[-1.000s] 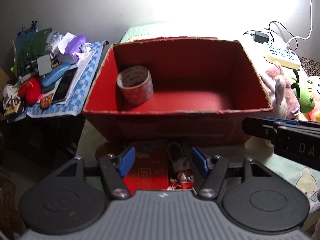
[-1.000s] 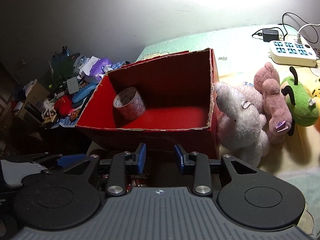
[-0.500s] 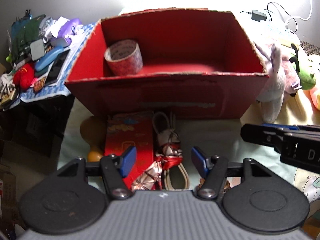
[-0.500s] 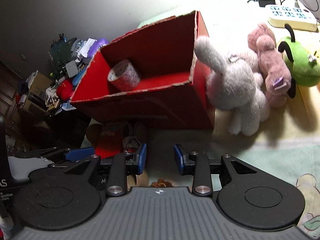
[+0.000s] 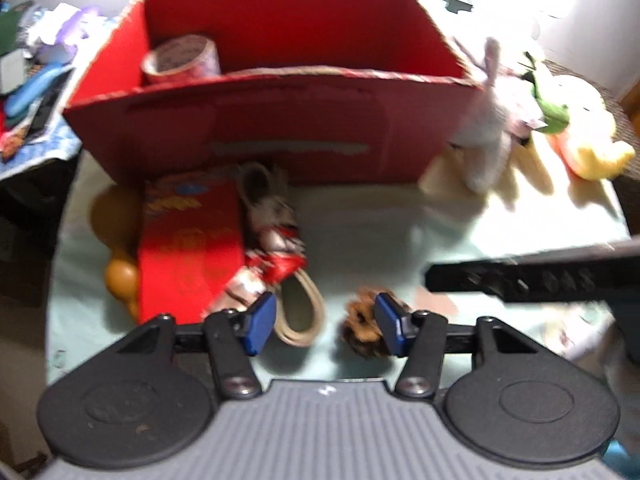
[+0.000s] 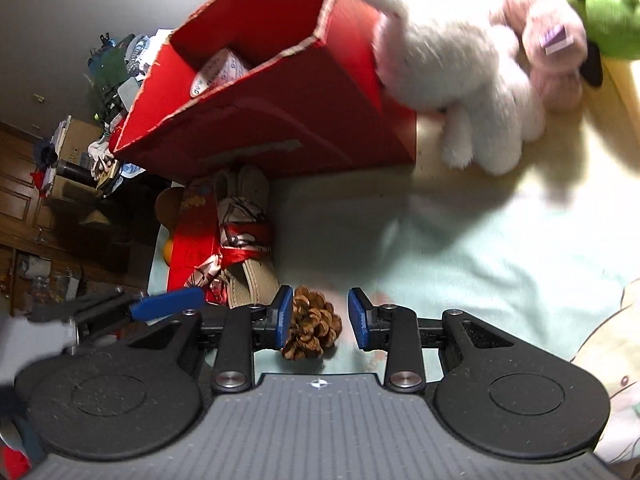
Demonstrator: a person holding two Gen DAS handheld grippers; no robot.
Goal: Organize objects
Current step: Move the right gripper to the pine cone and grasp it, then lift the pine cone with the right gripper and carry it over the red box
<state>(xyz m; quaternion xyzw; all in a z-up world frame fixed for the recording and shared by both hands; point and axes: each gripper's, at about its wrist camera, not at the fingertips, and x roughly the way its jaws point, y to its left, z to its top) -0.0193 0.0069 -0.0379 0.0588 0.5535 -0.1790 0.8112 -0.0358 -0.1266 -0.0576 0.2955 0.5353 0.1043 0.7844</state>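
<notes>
Currently the right hand-held gripper (image 6: 317, 325) points steeply down at the bed sheet (image 6: 480, 248), its jaws at a middling gap with a pine cone (image 6: 311, 328) between them. The cone lies against the left pad; the right pad stands clear of it, so nothing is gripped yet. This straddling placement suggests the cone is the next item to be lifted.

The left hand-held gripper (image 5: 325, 327) is alongside, also tilted down, and its jaws are closing. The pine cone (image 5: 362, 326) sits just inside its right pad, and a beige strap loop (image 5: 300, 312) sits just inside its left pad; neither is pressed. Whether it is meant to take the strap or the cone cannot be told.

Just ahead of the left hand-held gripper lies a red packet (image 5: 188, 240), with a red-and-white patterned scarf (image 5: 272, 256) knotted round the strap beside it, and an orange gourd-shaped object (image 5: 120, 276) partly hidden on the packet's far side. These items are grouped at the foot of the box, probably staged for loading.

Farther ahead stands the open red cardboard box (image 5: 280, 132), the likely destination. A roll of printed tape (image 5: 182, 60) already rests in its left corner.

Ahead and to the right of the right hand-held gripper, a white plush rabbit (image 6: 448, 68) leans against the box wall, with a pink plush toy (image 6: 548, 28) and a green plush toy (image 6: 612, 12) beyond it.
</notes>
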